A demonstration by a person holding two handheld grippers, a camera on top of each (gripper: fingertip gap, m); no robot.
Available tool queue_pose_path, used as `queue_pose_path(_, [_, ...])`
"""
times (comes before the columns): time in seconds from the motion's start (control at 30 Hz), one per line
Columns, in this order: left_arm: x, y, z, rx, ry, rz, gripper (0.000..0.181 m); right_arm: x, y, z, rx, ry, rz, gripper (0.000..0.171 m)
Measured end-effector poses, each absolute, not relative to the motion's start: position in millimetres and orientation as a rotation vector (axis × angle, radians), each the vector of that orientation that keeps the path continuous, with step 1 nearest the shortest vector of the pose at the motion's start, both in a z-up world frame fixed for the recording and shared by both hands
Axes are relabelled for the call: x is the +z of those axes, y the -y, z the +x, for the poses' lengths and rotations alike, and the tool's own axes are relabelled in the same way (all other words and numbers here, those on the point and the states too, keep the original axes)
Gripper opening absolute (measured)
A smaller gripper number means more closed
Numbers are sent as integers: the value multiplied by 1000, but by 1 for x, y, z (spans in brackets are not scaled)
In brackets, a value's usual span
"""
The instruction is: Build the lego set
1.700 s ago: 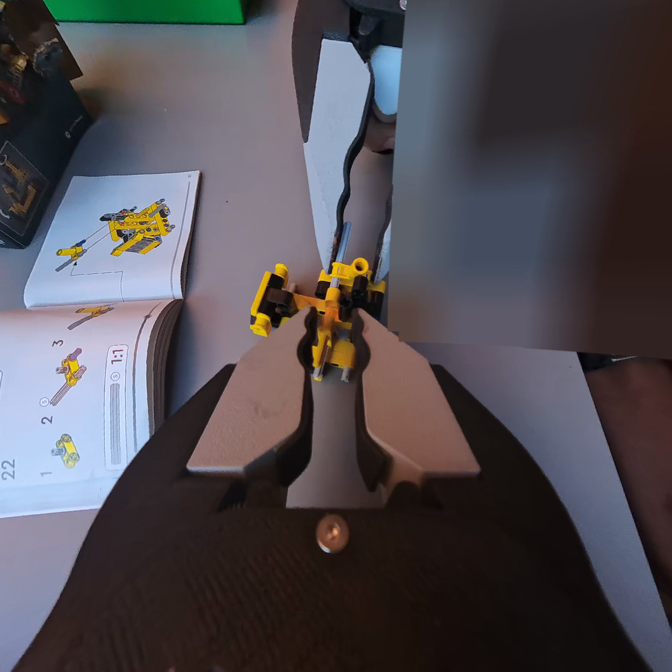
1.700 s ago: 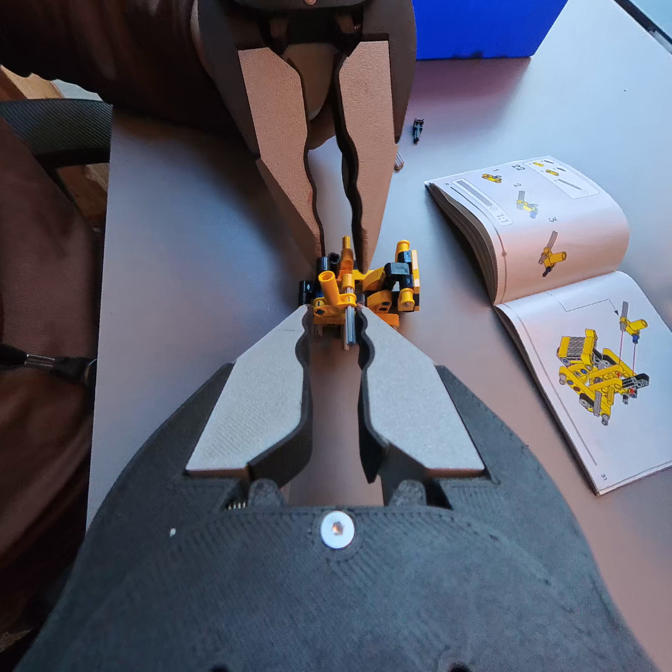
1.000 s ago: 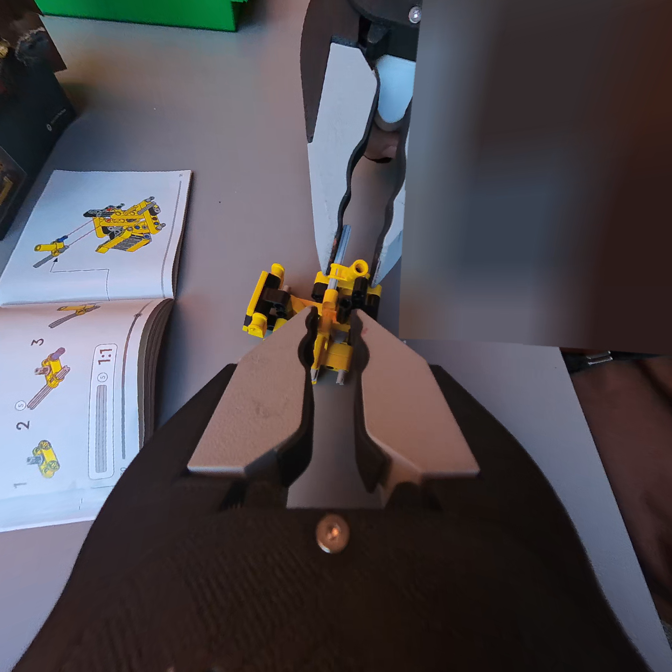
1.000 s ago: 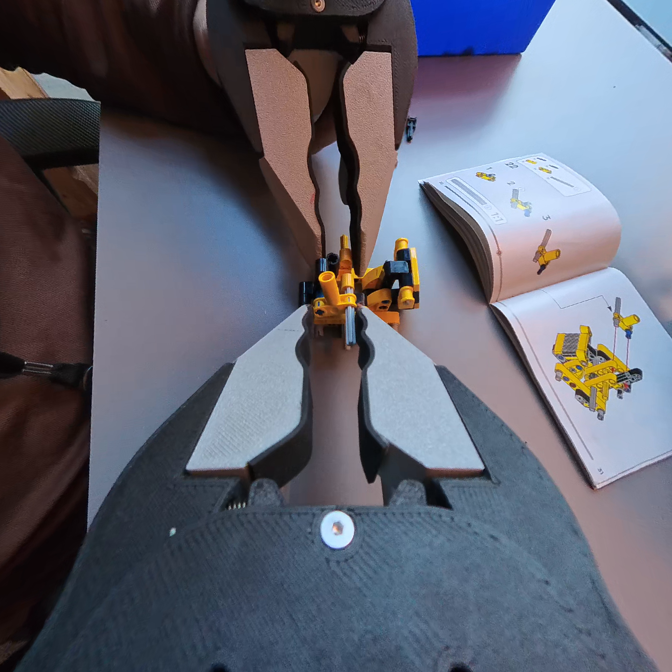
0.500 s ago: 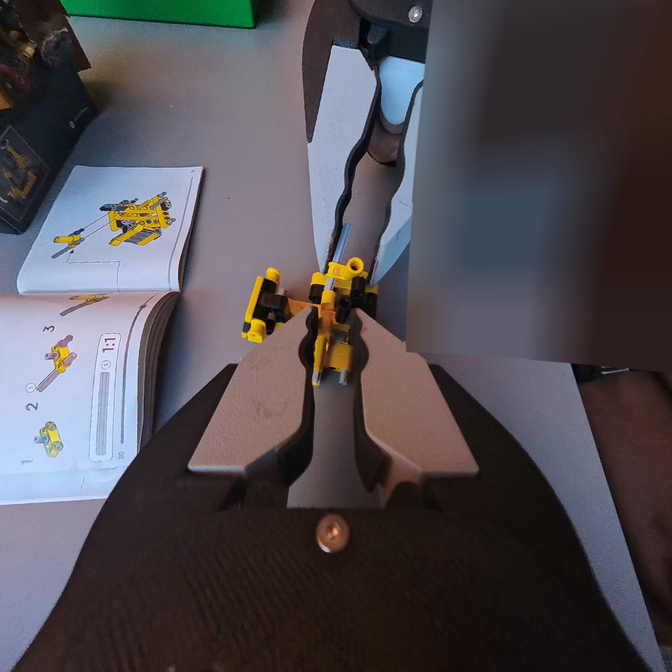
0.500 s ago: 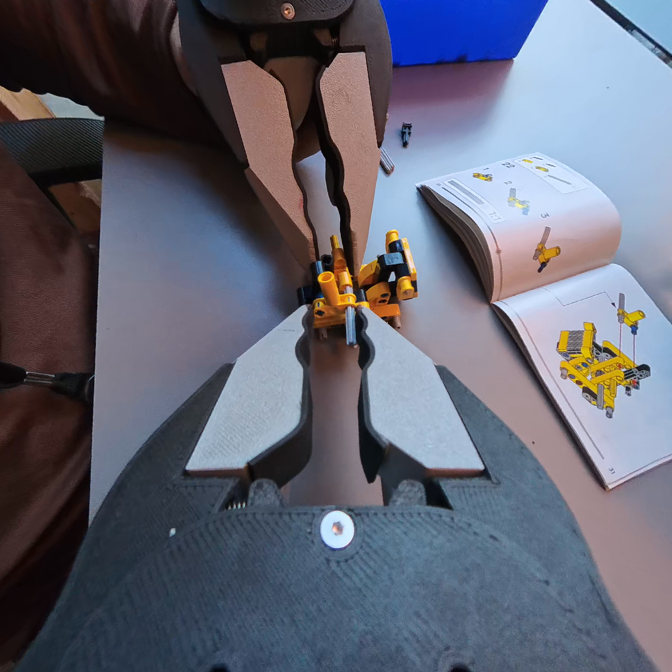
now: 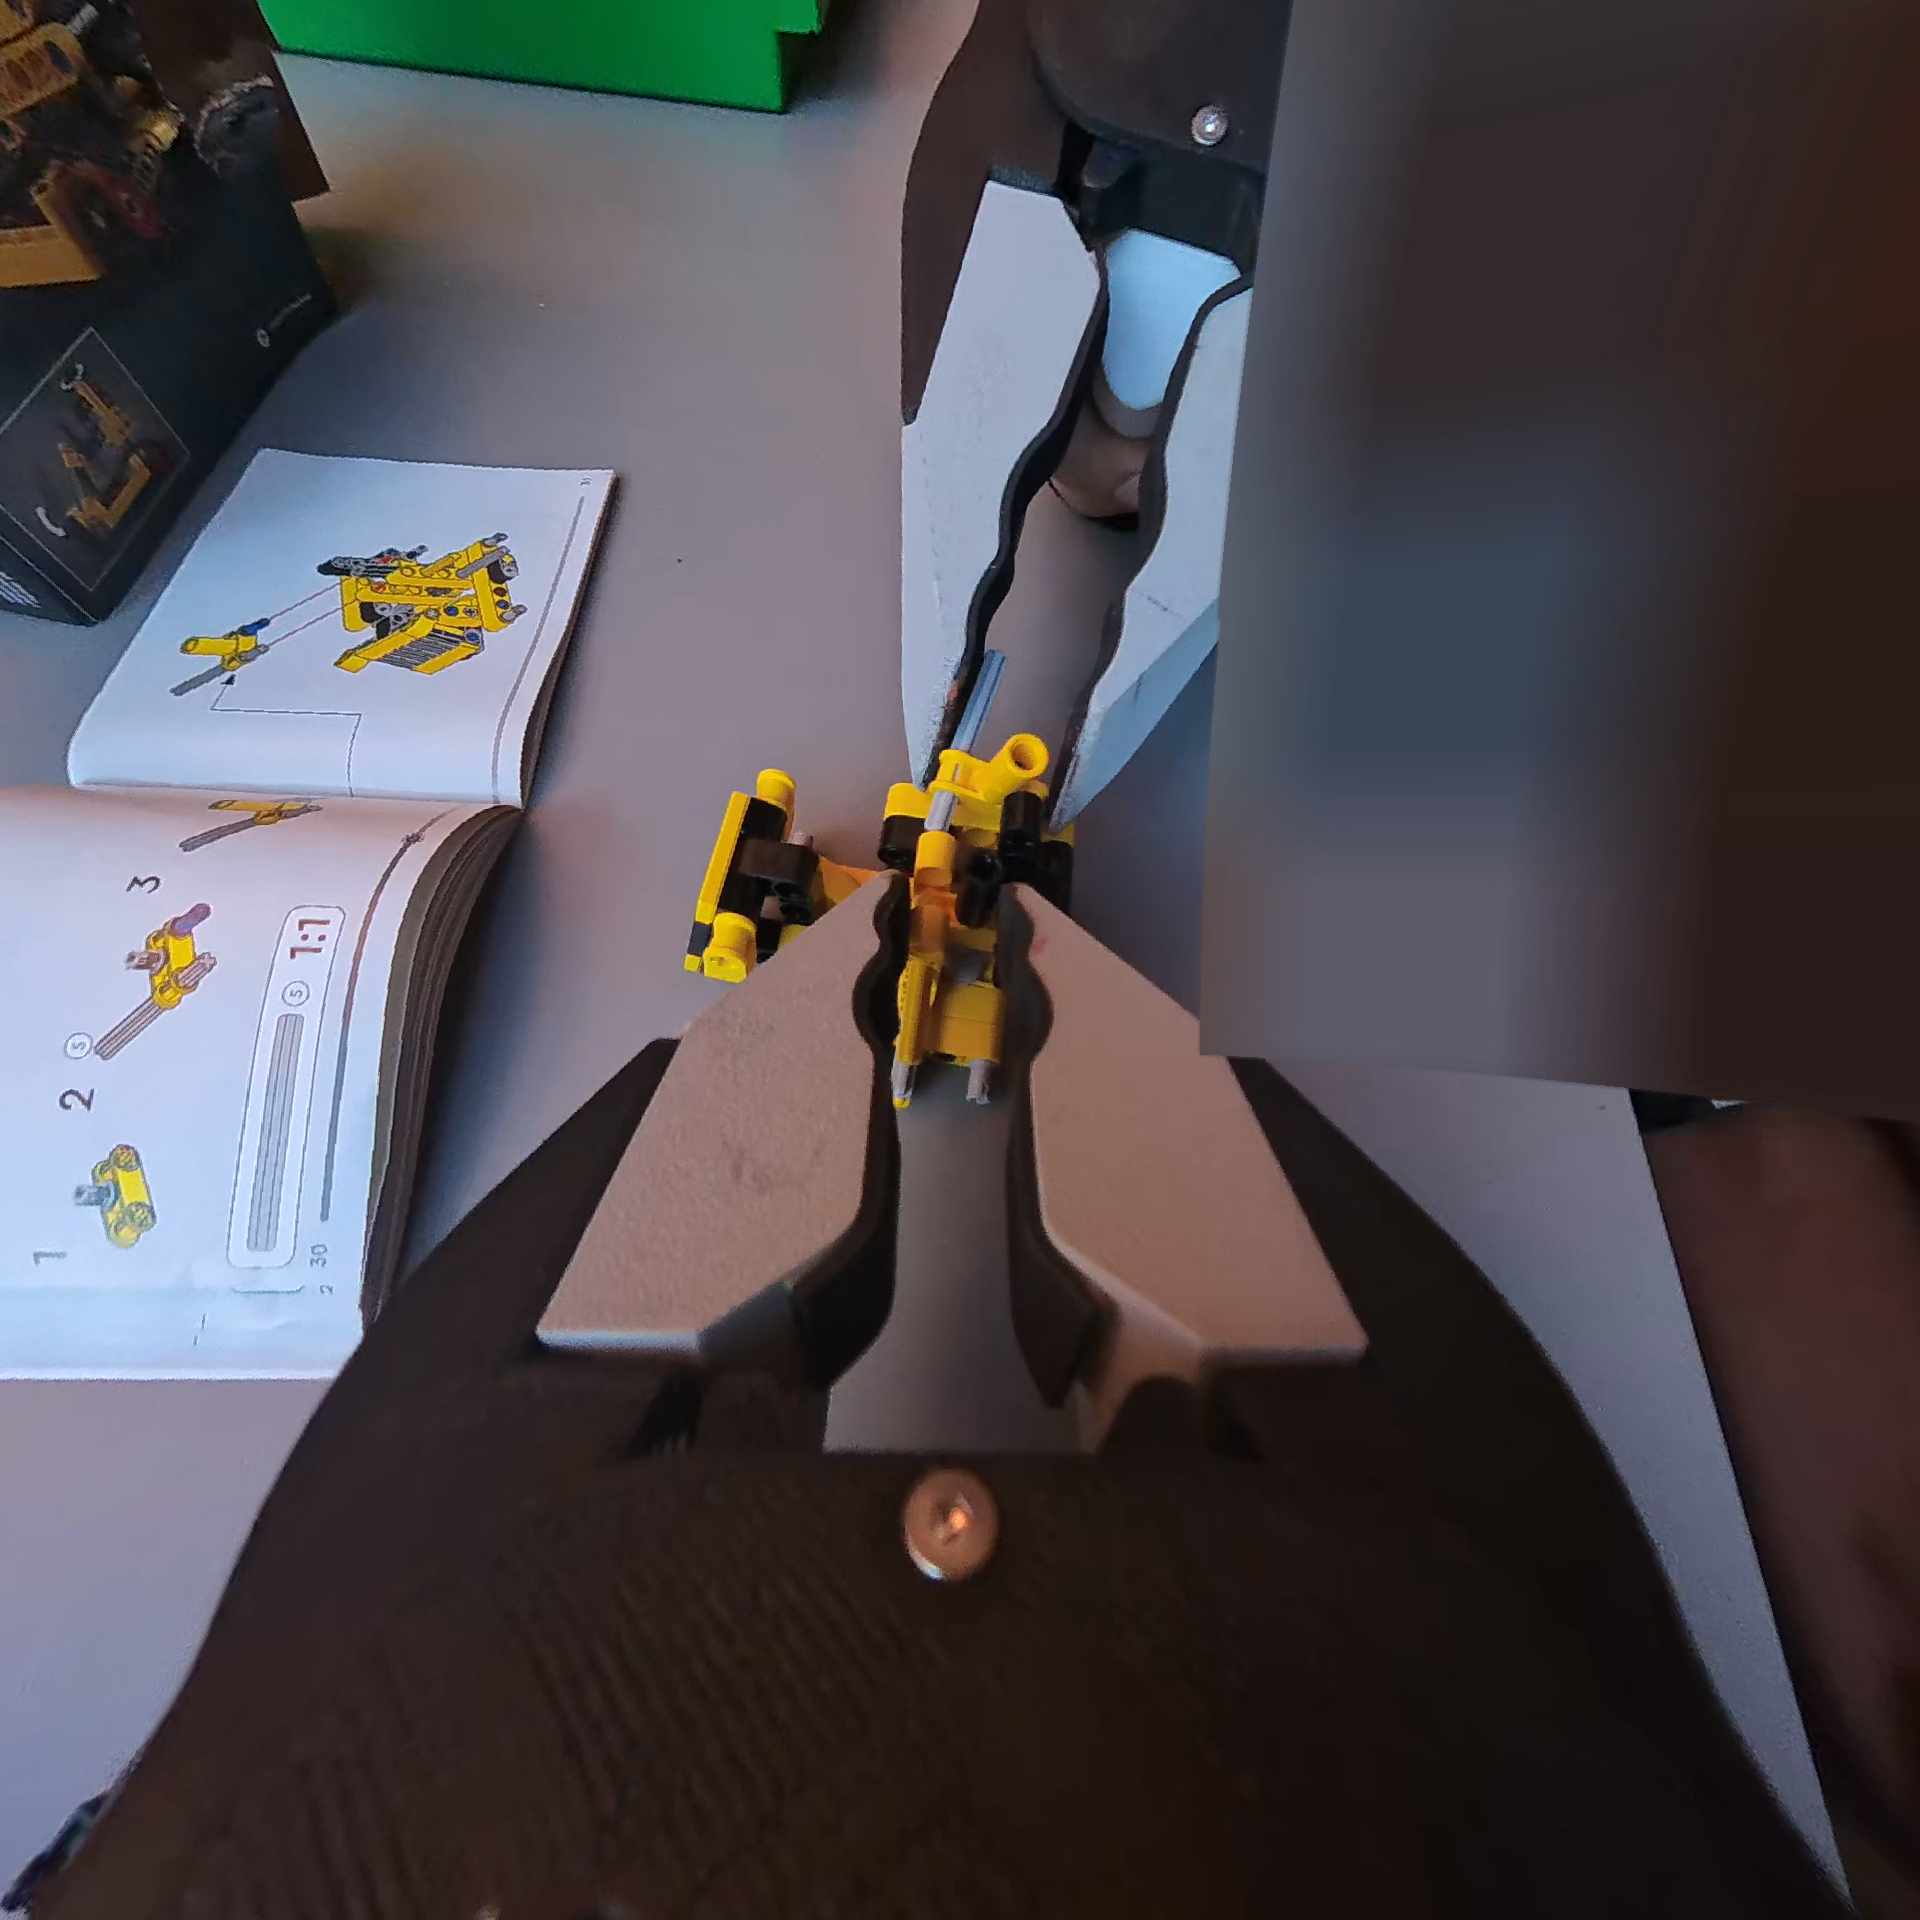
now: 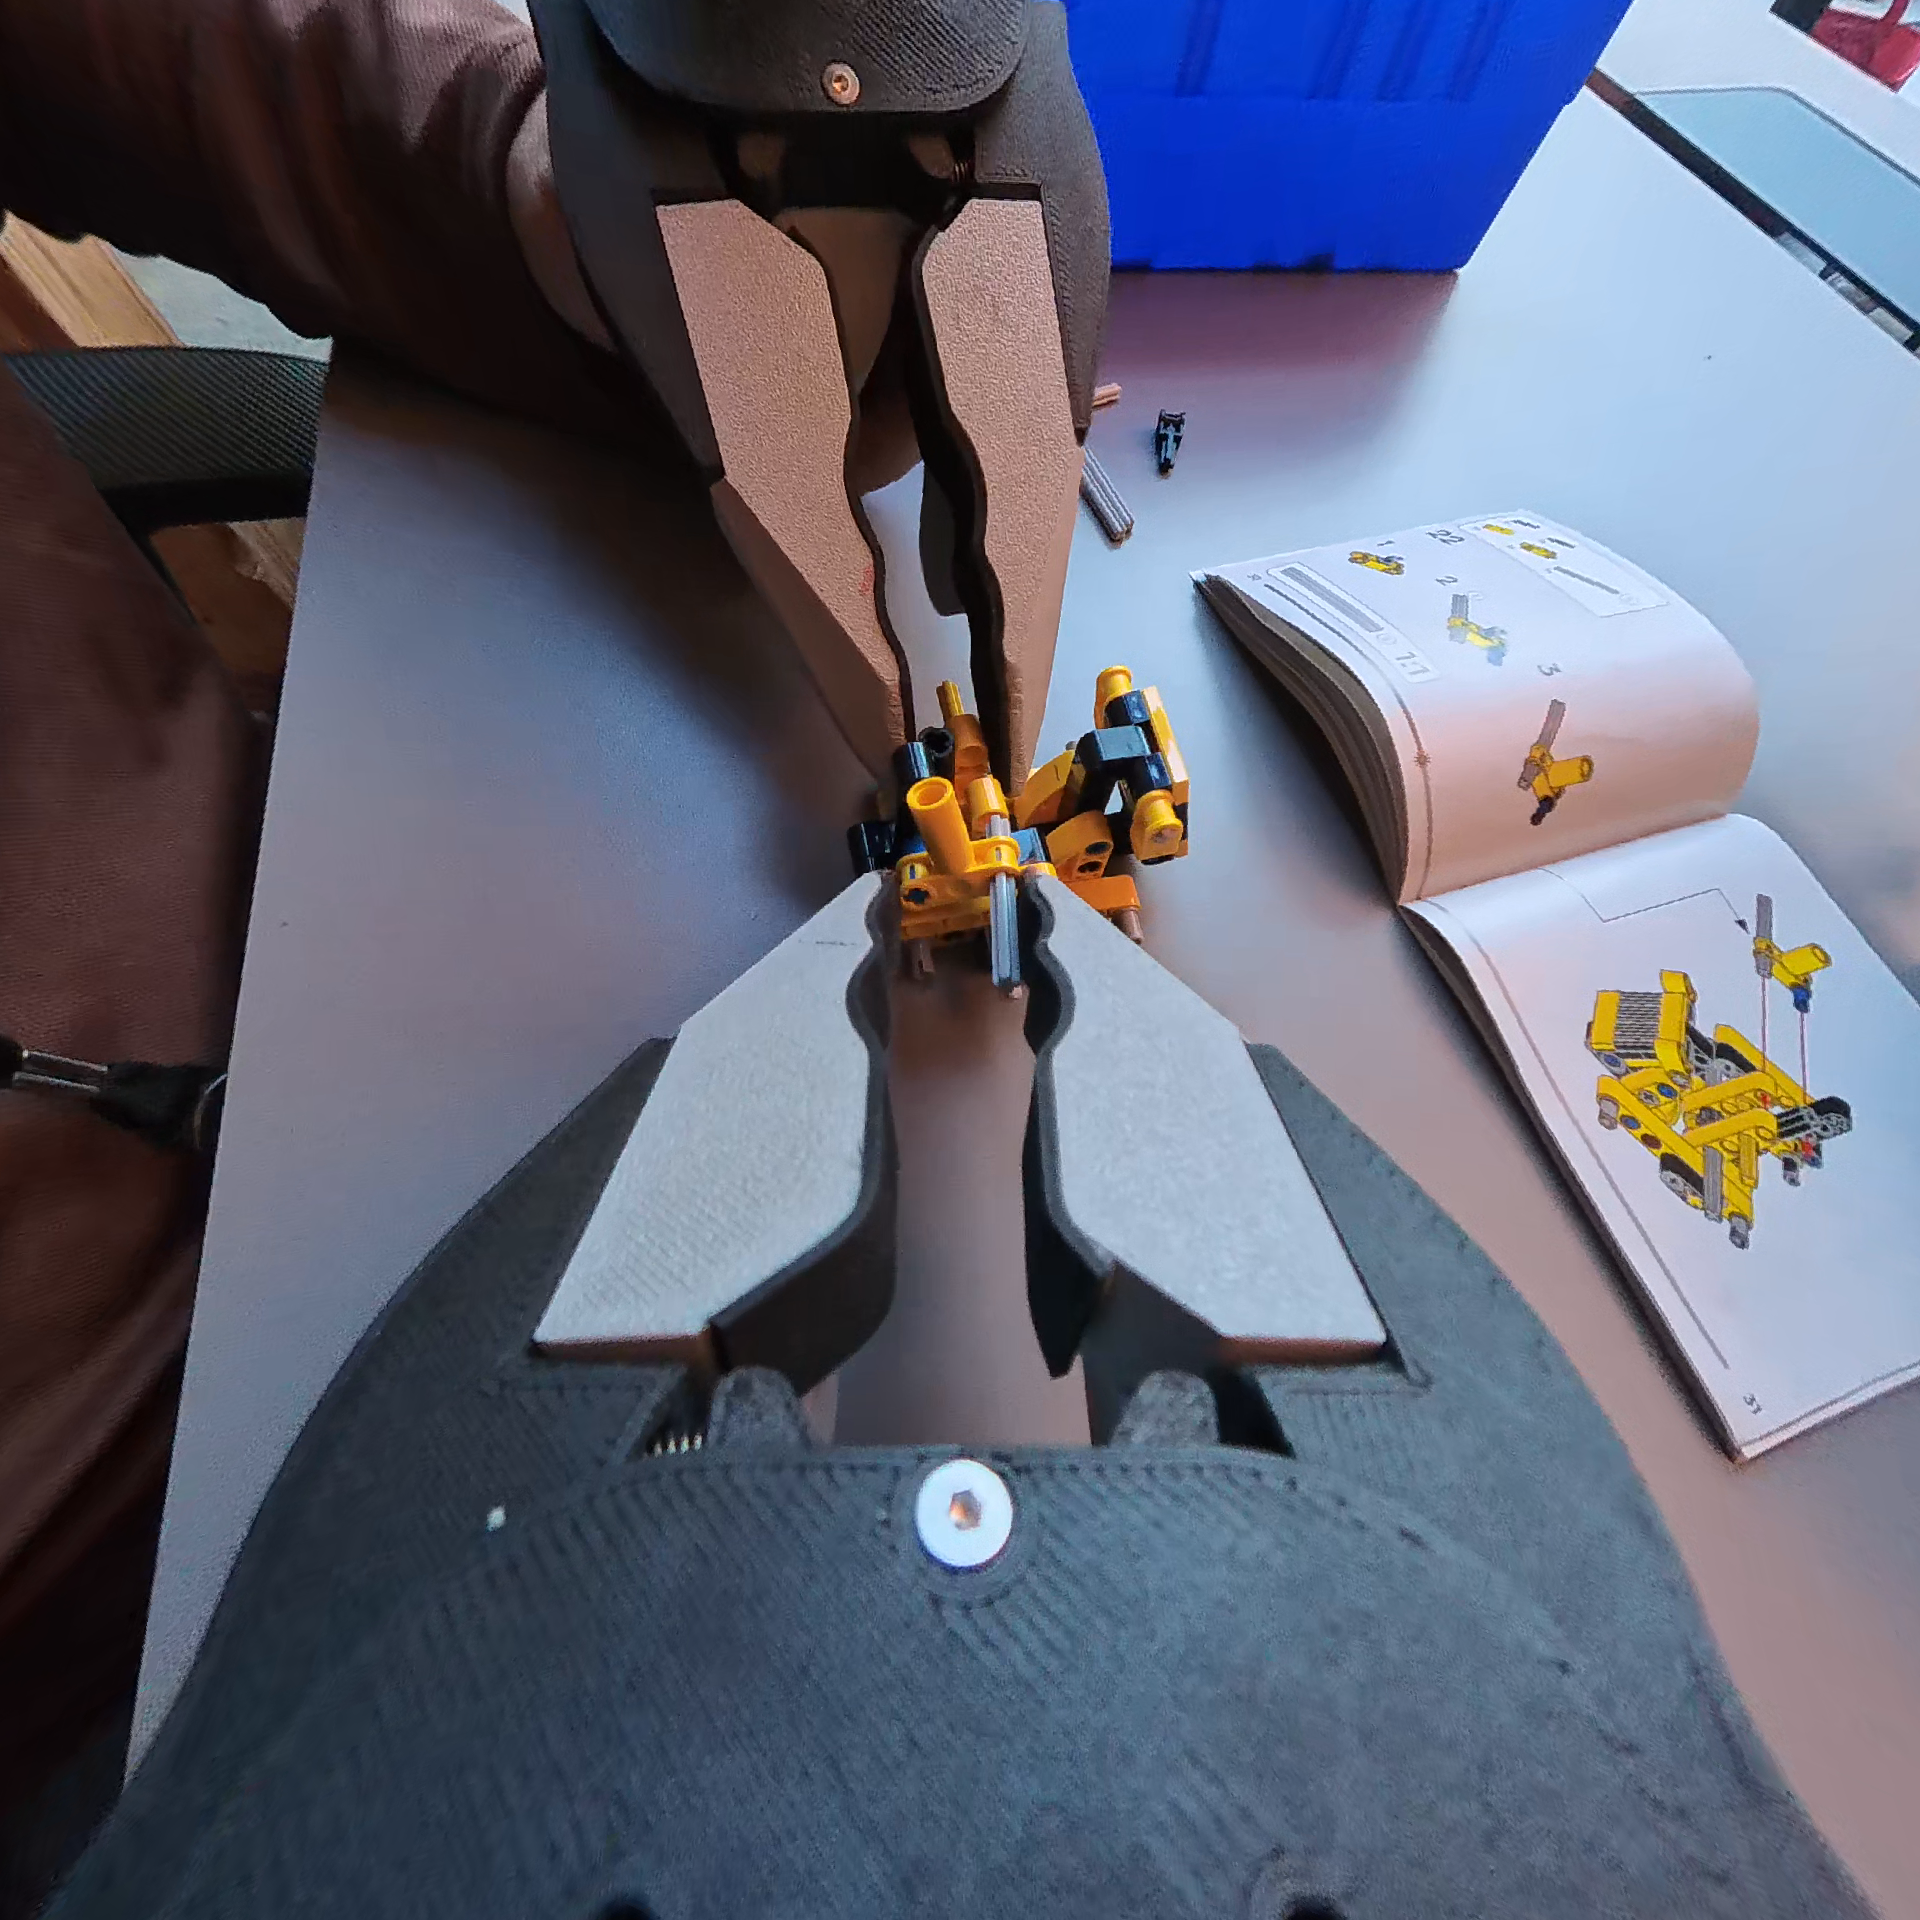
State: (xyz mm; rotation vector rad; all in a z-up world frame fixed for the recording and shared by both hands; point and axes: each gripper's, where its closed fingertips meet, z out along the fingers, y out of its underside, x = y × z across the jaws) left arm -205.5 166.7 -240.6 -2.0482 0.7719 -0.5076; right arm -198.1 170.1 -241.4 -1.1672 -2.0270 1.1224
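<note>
While both grippers meet nose to nose over table (image 7: 644, 343), yellow model (image 7: 940, 925) sits between tips. Left gripper (image 7: 948, 940) clamps model body, 12 o'clock from its camera. Right gripper (image 8: 961, 914) pinches grey axle (image 8: 1003, 925); axle long axis runs 6 to 12. Booklet (image 7: 208, 1018) lies at 9 o'clock.

Your left tongs (image 7: 951, 894) hide the model's (image 7: 940, 940) middle; the booklet (image 7: 187, 1039) is cut off at 9 o'clock.

Glossy plastic lego model (image 7: 940, 914) sitting on matt smooth grey table (image 7: 665, 343); paper booklet (image 8: 1579, 831) lying open; gripper shell (image 8: 935, 1704) showing rough ridged plastic.
</note>
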Motion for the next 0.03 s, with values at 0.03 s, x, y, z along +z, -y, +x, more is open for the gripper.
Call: queue_pose_path(0.03, [-240,-167,-205,-510,-763,-2044,14,-241,-170,-198,1126,2029,-1167,18])
